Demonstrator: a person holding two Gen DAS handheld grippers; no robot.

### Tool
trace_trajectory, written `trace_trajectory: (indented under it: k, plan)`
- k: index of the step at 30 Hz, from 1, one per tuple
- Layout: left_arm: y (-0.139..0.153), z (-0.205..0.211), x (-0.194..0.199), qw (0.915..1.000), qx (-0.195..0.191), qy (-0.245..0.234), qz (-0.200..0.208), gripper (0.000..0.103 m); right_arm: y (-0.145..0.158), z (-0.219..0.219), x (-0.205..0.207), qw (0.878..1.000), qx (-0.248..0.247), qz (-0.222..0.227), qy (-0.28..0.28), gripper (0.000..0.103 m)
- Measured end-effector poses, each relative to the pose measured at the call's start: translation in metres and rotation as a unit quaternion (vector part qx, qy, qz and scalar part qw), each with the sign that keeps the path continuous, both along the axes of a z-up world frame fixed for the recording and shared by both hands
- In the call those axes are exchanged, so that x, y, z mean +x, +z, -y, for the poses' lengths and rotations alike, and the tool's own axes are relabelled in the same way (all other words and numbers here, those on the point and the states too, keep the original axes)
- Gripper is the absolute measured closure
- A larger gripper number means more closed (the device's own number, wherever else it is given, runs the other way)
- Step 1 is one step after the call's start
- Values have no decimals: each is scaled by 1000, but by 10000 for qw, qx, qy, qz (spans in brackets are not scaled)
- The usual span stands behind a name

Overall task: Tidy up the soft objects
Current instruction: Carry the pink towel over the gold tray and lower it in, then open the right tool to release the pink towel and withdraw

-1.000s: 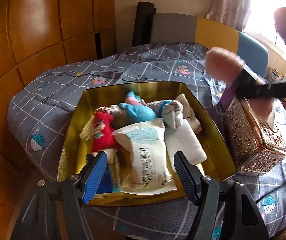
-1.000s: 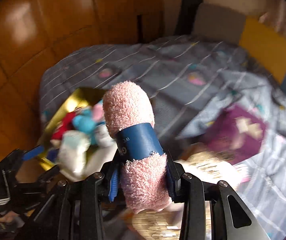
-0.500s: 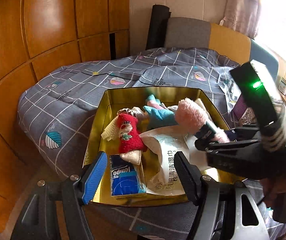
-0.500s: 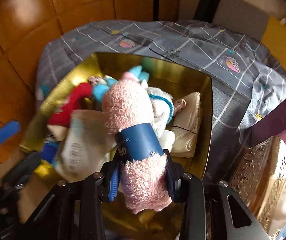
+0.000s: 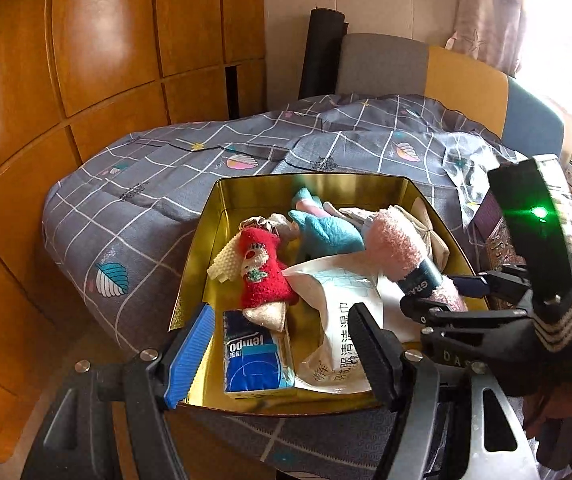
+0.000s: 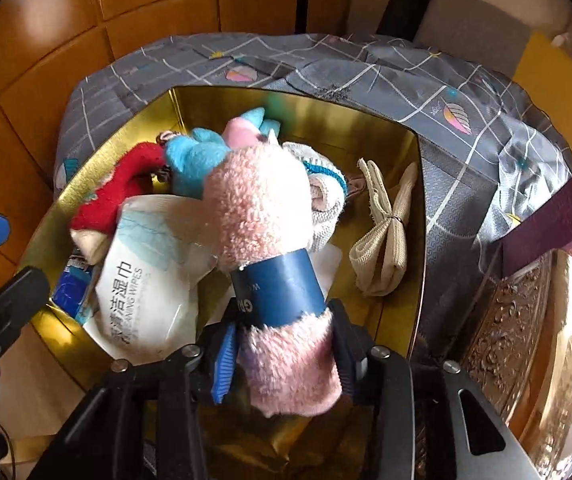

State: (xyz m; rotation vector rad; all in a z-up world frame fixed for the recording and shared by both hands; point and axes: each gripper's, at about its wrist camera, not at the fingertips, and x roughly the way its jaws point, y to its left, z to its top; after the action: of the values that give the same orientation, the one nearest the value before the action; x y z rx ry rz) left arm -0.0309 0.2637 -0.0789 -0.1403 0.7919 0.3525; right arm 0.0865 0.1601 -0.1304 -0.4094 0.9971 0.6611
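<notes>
Change: our right gripper [image 6: 286,356], clamped on pink sock roll [image 6: 262,216], has swung over gold tin [image 5: 206,248] | release next | left gripper [image 5: 278,352] at 6 o'clock, jaws apart, empty.

My pink sock roll [image 6: 270,240] hides part of the wipes pack [image 6: 146,272] and the grey sock [image 6: 325,196] behind it. The ornate tin [image 6: 525,340] is cut off by the frame edge and blurred.

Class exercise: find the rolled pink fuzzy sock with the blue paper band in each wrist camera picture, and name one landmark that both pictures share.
Left wrist: pink sock right of centre, over the gold tin, held by the right tongs.
Right wrist: pink sock at centre, clamped.
Shared landmark: white wipes pack.
</notes>
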Motion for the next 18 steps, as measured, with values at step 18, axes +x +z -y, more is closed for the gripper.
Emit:
trace_trajectory:
  k: [18]
  plan:
    - [27, 33, -9, 9982, 389, 44, 463, 33, 57, 68, -44, 9851, 805, 1218, -913, 22]
